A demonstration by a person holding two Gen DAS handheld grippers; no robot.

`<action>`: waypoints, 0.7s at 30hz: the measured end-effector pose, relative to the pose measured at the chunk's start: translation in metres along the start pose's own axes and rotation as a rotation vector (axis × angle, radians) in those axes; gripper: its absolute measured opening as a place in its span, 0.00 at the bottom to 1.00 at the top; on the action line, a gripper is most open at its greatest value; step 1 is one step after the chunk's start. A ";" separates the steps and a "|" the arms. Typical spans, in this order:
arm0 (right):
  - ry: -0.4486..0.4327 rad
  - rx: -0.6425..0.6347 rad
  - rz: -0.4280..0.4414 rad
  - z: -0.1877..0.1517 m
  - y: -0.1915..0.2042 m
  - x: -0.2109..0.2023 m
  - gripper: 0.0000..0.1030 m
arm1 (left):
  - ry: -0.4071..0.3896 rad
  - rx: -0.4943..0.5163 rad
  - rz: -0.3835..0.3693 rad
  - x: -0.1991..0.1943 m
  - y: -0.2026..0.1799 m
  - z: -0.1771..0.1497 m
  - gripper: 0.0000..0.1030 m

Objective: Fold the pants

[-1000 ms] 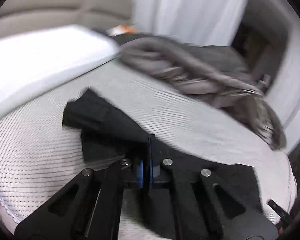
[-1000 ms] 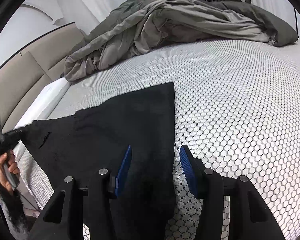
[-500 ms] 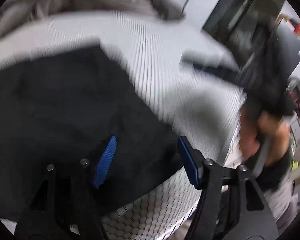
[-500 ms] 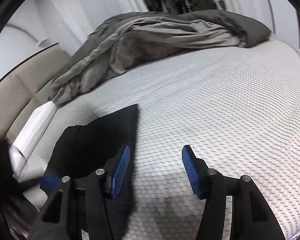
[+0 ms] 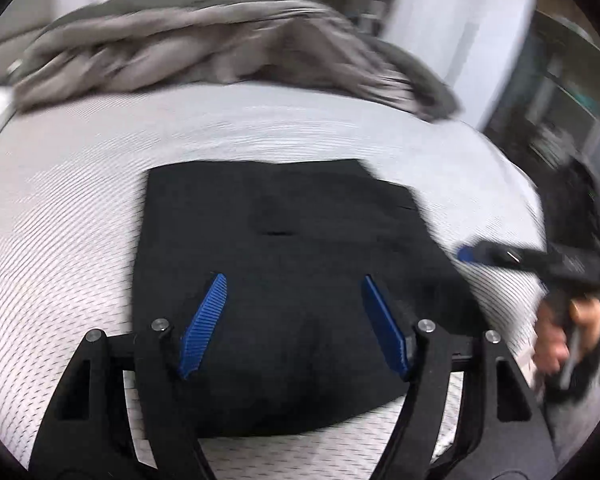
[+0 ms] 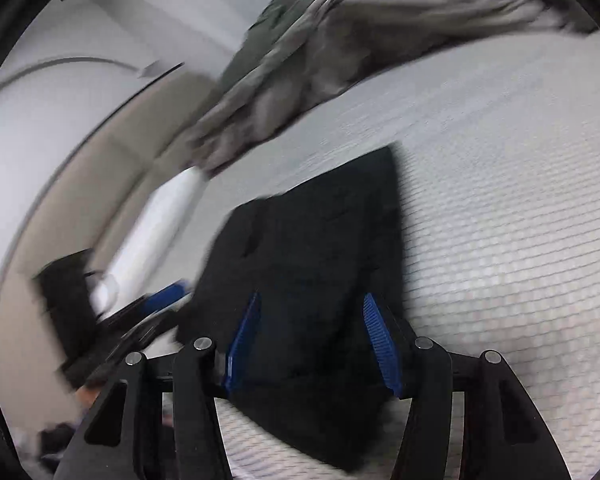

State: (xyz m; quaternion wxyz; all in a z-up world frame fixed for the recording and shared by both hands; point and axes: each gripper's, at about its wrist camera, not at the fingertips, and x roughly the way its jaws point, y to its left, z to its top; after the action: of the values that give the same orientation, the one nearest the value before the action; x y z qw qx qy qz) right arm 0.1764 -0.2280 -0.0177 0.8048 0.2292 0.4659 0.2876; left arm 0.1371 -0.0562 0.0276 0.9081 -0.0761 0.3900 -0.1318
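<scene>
The black pants [image 5: 284, 248] lie folded into a flat rectangle on the white mesh mattress [image 5: 60, 208]. My left gripper [image 5: 294, 320] is open and empty, its blue pads over the near part of the pants. My right gripper [image 6: 312, 340] is open and empty, over the near end of the pants [image 6: 320, 248]. The right gripper also shows in the left wrist view [image 5: 532, 258], at the right edge of the pants. The left gripper's blue pad shows in the right wrist view [image 6: 166, 296], at the pants' left edge.
A crumpled grey duvet [image 5: 220, 40] lies across the far side of the mattress; it also shows in the right wrist view [image 6: 340, 60]. A white pillow [image 6: 156, 232] and a beige headboard [image 6: 112, 160] are at the left. Dark furniture [image 5: 560, 92] stands beyond the right edge.
My left gripper has let go of the pants and opened. Both grippers have swung round and now hover over the folded pants. Both views are motion-blurred.
</scene>
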 end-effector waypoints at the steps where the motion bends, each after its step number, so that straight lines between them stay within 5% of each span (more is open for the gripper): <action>1: 0.008 0.001 0.008 -0.001 0.002 0.004 0.54 | 0.005 -0.032 0.014 -0.001 0.012 0.001 0.66; 4: 0.024 -0.001 -0.034 -0.002 0.004 0.015 0.54 | 0.010 -0.085 0.013 0.000 0.042 -0.002 0.66; 8: 0.017 0.071 0.067 0.000 -0.001 0.015 0.54 | 0.027 -0.117 0.040 0.014 0.059 0.004 0.66; 11: -0.008 0.017 -0.061 0.001 0.006 0.010 0.54 | 0.031 -0.113 0.051 0.013 0.069 0.004 0.66; 14: 0.004 0.031 -0.089 0.000 0.002 0.014 0.54 | 0.034 -0.086 0.087 -0.001 0.078 -0.013 0.66; 17: 0.006 0.031 -0.035 0.004 0.006 0.018 0.54 | 0.043 -0.083 0.093 -0.003 0.079 -0.017 0.66; 19: -0.019 0.033 0.101 0.008 0.014 0.014 0.54 | 0.049 -0.089 0.092 -0.003 0.081 -0.018 0.66; 21: -0.025 0.033 0.147 0.011 0.017 0.015 0.54 | 0.050 -0.084 0.092 -0.003 0.080 -0.018 0.66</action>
State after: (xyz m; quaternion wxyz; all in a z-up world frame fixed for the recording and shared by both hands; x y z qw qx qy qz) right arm 0.1878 -0.2068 -0.0108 0.7833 0.2795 0.4426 0.3352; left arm 0.1365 0.0205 -0.0026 0.8991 -0.0928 0.4210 -0.0755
